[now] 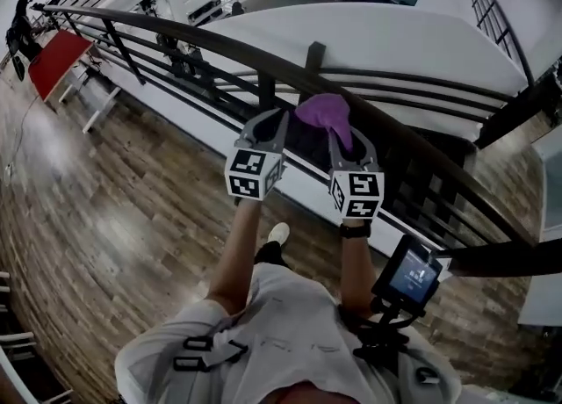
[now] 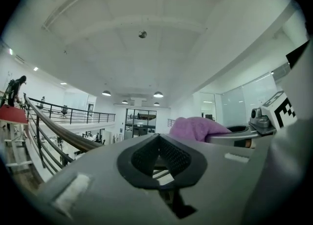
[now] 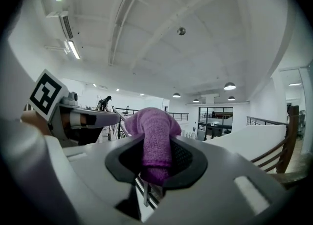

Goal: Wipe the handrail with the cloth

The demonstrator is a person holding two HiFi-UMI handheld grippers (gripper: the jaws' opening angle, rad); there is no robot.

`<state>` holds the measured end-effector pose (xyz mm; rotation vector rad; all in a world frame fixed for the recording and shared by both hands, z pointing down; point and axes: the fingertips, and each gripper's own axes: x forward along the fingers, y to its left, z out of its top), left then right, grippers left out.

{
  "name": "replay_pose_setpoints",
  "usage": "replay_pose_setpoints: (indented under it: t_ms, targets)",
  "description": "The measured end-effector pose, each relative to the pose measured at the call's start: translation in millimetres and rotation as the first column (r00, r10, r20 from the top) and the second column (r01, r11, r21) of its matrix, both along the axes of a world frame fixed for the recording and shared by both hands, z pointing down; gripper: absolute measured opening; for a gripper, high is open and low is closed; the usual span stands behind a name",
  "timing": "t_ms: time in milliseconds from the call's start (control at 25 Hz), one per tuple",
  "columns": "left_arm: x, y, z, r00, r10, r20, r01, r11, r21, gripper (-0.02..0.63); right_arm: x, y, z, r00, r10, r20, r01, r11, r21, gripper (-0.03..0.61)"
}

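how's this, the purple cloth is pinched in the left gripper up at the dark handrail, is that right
The purple cloth is pinched in the right gripper, not the left, up at the dark handrail; the right gripper view shows it between those jaws. The left gripper is shut on nothing.

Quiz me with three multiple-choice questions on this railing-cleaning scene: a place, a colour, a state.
1. Where is the cloth? A on the floor; B up at the handrail; C on the person's shoulder.
2. Its colour? A yellow; B purple; C green.
3. The left gripper is: A wide open; B clamped on the cloth; C shut, empty.
Answers: B, the head view shows it at the rail; B, purple in every view; C, its jaws meet with nothing between, while the right gripper pinches the cloth.
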<state>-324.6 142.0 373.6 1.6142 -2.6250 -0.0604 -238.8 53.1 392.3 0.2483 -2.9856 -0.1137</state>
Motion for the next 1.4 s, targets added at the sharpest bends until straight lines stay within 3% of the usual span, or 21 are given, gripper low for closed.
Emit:
replay_pose_setpoints:
  t_ms: [80, 200, 280, 440, 600, 720, 960, 1160, 1400]
  targets:
    - [-43, -3, -7, 1.000, -0.022, -0.016, 0.022, 1.000, 0.015, 0.000, -43, -13, -2, 0.999, -0.004, -0.035, 0.005, 1.000, 0.010, 0.092]
    - [-88, -1, -22, 0.999, -0.018, -0.038, 0.023, 0.989, 0.144, 0.000, -99, -28, 6, 0.995, -0.021, -0.094, 0.024, 0.999, 0.029, 0.092]
    - [-116, -1, -26, 0.999, -0.018, -0.049, 0.026, 0.983, 0.179, 0.000, -139, -34, 10, 0.992, -0.040, -0.120, 0.046, 0.998, 0.050, 0.092]
    - [-164, -12, -20, 0.998, -0.046, -0.037, 0.050, 0.993, 0.107, 0.000, -216, -43, 33, 0.971, -0.082, -0.225, 0.108, 0.988, 0.109, 0.094]
    - [-188, -19, -3, 0.997, -0.055, -0.057, 0.058, 0.996, 0.064, 0.000, -273, -42, 62, 0.936, -0.137, -0.326, 0.174, 0.981, 0.089, 0.094]
    - [-201, -19, 10, 0.994, -0.066, -0.083, 0.070, 0.996, 0.047, 0.000, -309, -28, 76, 0.893, -0.223, -0.392, 0.277, 0.957, 0.087, 0.092]
    - [-221, -13, 20, 0.987, -0.125, -0.105, 0.130, 0.991, 0.038, 0.000, -343, -22, 124, 0.800, -0.233, -0.553, 0.351, 0.929, 0.116, 0.092]
    - [-218, -22, 23, 0.982, -0.152, -0.113, 0.157, 0.987, 0.031, 0.000, -349, -18, 129, 0.706, -0.340, -0.622, 0.458, 0.888, 0.033, 0.089]
    - [-206, -36, 17, 0.979, -0.173, -0.107, 0.177, 0.984, 0.035, 0.000, -331, -37, 129, 0.660, -0.371, -0.653, 0.484, 0.875, -0.008, 0.084]
